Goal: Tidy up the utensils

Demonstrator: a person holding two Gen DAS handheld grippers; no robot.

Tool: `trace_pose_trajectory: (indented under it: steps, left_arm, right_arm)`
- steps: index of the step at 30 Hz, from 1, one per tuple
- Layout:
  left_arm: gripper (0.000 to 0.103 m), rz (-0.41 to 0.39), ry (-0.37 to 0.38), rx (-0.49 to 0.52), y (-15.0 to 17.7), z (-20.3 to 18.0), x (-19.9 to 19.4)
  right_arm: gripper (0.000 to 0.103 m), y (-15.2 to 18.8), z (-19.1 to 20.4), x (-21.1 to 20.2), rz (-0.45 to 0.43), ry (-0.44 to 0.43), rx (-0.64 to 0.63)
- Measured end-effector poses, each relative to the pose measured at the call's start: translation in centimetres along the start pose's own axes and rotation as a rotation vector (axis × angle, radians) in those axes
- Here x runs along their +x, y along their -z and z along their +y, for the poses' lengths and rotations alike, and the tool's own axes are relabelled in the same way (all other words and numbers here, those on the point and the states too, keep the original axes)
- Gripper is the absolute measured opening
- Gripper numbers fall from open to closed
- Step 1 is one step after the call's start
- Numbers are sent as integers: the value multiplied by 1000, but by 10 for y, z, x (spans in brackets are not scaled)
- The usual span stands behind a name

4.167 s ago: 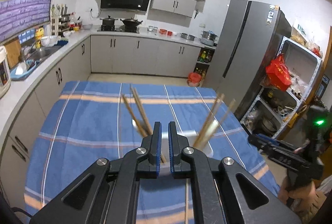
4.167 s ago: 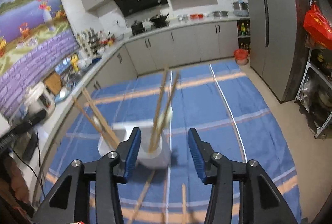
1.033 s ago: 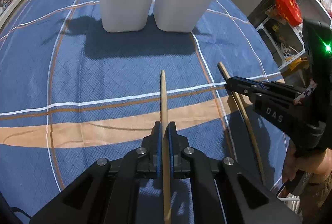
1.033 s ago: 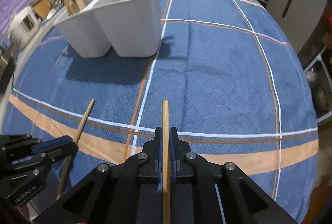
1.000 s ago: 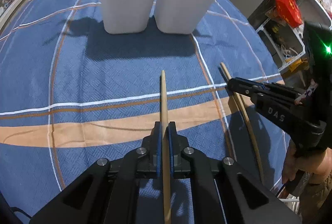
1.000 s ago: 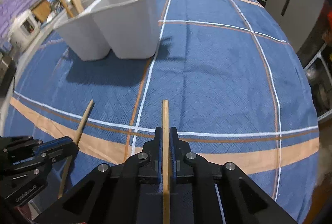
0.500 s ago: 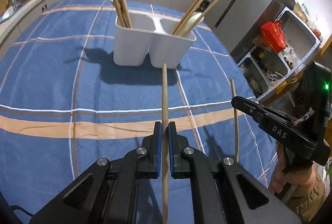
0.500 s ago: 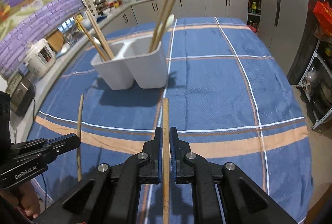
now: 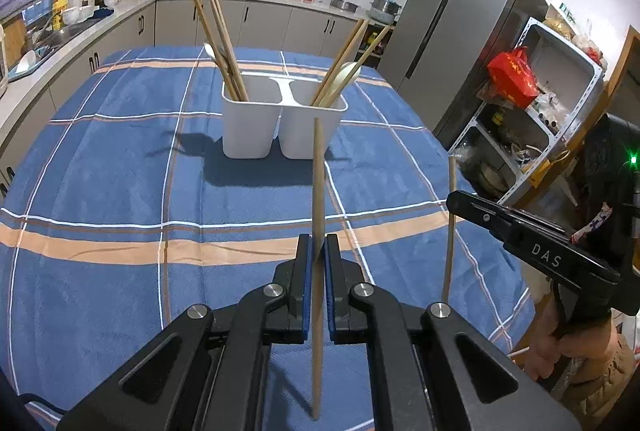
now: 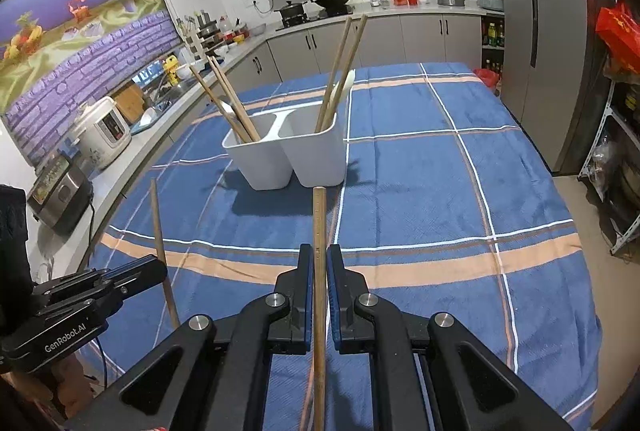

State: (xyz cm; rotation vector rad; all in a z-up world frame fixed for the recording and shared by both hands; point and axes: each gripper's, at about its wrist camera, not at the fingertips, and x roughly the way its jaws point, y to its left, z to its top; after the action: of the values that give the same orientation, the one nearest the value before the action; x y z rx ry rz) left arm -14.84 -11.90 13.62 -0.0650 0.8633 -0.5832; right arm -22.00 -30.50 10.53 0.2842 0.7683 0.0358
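Note:
A white two-compartment utensil holder (image 9: pixel 280 123) stands on the blue plaid tablecloth (image 9: pixel 120 191), with chopsticks and a pale spoon in each compartment. My left gripper (image 9: pixel 315 251) is shut on a wooden chopstick (image 9: pixel 317 183), held above the cloth and pointing at the holder. My right gripper (image 10: pixel 319 263) is shut on another wooden chopstick (image 10: pixel 319 223), also raised and pointing at the holder (image 10: pixel 288 151). The right gripper (image 9: pixel 452 199) with its chopstick (image 9: pixel 449 231) shows in the left wrist view; the left gripper (image 10: pixel 162 267) with its chopstick (image 10: pixel 160 243) shows in the right wrist view.
The table stands in a kitchen. A counter with a rice cooker (image 10: pixel 102 131) and sink runs along the left. A grey fridge (image 9: pixel 452 19) and a metal shelf rack (image 9: pixel 540 103) stand at the right. The table's right edge (image 10: pixel 580 231) drops to the floor.
Both grippers have lifted their chopsticks off the cloth and risen, so the holder now sits lower and farther in both views. Both stay shut on their chopsticks.

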Motion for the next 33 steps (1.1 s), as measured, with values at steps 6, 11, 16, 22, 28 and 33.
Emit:
trace_pose_trajectory:
  steps: [6, 11, 16, 22, 28, 33]
  left_arm:
    - [5, -34, 13, 7, 2, -3, -17]
    - [5, -66, 19, 17, 3, -6, -31]
    - [5, -114, 15, 35, -2, -5, -46]
    - [3, -170, 18, 38, -17, -1, -64]
    - [0, -231, 1, 48, -44, 6, -77]
    - [0, -220, -16, 23, -61, 20, -65]
  right_arm:
    - [7, 1, 7, -18, -43, -5, -12]
    - [7, -3, 18, -31, -84, -1, -42]
    - [7, -9, 25, -38, -114, -9, -56]
    - [7, -21, 31, -42, -152, -13, -70]
    - [7, -41, 33, -42, -188, -14, -79]
    - [7, -54, 32, -30, -171, -26, -73]
